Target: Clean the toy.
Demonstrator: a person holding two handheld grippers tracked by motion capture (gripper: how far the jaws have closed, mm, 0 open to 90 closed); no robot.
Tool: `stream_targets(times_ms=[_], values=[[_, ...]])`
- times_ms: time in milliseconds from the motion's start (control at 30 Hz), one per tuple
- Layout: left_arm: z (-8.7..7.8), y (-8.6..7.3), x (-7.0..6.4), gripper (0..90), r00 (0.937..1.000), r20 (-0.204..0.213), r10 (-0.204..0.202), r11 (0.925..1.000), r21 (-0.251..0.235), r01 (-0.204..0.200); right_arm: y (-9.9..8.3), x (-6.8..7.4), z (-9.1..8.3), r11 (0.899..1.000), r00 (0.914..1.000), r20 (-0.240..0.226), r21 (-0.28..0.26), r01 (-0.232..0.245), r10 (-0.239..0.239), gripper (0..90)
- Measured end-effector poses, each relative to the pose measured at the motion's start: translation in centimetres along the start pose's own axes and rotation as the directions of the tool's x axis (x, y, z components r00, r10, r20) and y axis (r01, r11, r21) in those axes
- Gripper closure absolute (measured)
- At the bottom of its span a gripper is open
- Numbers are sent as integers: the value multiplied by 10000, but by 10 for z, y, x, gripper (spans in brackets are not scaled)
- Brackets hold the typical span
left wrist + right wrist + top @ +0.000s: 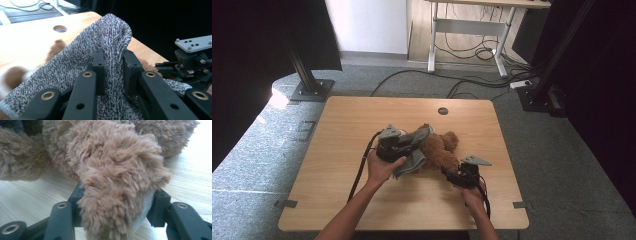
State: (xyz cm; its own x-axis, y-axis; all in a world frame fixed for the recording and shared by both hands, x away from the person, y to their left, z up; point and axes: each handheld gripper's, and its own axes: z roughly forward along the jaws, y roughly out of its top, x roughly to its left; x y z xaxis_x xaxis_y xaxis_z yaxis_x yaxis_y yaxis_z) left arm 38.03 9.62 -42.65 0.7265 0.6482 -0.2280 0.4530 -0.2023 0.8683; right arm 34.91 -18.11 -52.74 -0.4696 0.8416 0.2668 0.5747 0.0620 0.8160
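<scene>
Between your left gripper's [113,65] jaws sits a pinched fold of the grey knit garment [75,62], while your right gripper [117,207] clamps a furry limb of the brown teddy bear [439,147] at the centre of the high view, lying on the wooden table [337,130]. You look mid-dressing: next, hold the limb steady and draw the knit over it.

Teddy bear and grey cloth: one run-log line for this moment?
left claw: shut on grey knit cloth | right claw: shut on teddy bear limb | bear lying on table | cloth against bear
</scene>
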Motion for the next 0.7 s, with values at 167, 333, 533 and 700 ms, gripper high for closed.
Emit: stream_targets(times_ms=[167, 333, 533, 700], values=[[25, 10, -15, 744, 9985, 454, 320, 9992, 235, -330, -3, 1, -3, 10000, 9999, -91, -72, -55, 54, 502], [49, 17, -31, 743, 9953, 590, 764, 9949, 612, -800, -3, -1, -5, 9994, 9996, -207, -251, -222, 217, 520], [67, 5, -31, 744, 9960, 713, 538, 9929, 1018, -609, -4, -4, -7, 9992, 9991, -349, -315, -251, 240, 540], [71, -7, -23, 745, 9973, 697, 221, 9915, 1268, -309, -4, -3, -8, 9992, 9991, -364, -331, -242, 230, 541]])
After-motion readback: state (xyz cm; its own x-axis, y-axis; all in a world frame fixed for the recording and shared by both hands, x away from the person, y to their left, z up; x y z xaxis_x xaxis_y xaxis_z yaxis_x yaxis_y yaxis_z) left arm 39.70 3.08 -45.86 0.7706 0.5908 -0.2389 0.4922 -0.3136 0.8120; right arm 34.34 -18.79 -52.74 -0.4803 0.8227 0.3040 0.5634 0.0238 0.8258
